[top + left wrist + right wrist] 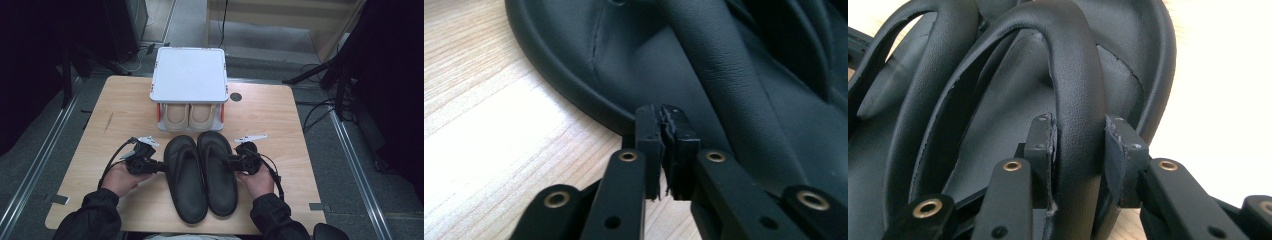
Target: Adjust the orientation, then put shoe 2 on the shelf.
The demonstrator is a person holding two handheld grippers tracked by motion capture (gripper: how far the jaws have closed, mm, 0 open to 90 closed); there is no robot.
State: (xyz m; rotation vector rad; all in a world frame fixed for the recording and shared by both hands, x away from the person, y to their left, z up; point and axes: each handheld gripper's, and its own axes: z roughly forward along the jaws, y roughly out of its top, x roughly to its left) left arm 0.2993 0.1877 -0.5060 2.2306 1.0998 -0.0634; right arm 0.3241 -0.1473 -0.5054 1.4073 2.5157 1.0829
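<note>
A pair of black flip-flops lies side by side near the front of the wooden table [125, 107], toes toward a white box [189, 75] at the far edge; two beige shoes [189, 116] sit in the opening beneath the box's lid. The left flip-flop [185, 177] has the left gripper [161, 166] at its outer edge, about mid-length. In the left gripper view the jaws stand nearly together, a thin gap between the worn pads [646, 132], with the tips at the sandal's rim; the frames do not show whether anything is pinched there. The right flip-flop [217, 172] has the right gripper [226, 162] at its outer side. In the right gripper view the jaws stand partly open astride the outer strap [1075, 85]: the left pad lies against the strap, the right pad stands clear of it with a visible gap. The strap is therefore between the jaws but not clamped. Both hands rest low at the table's front.
</note>
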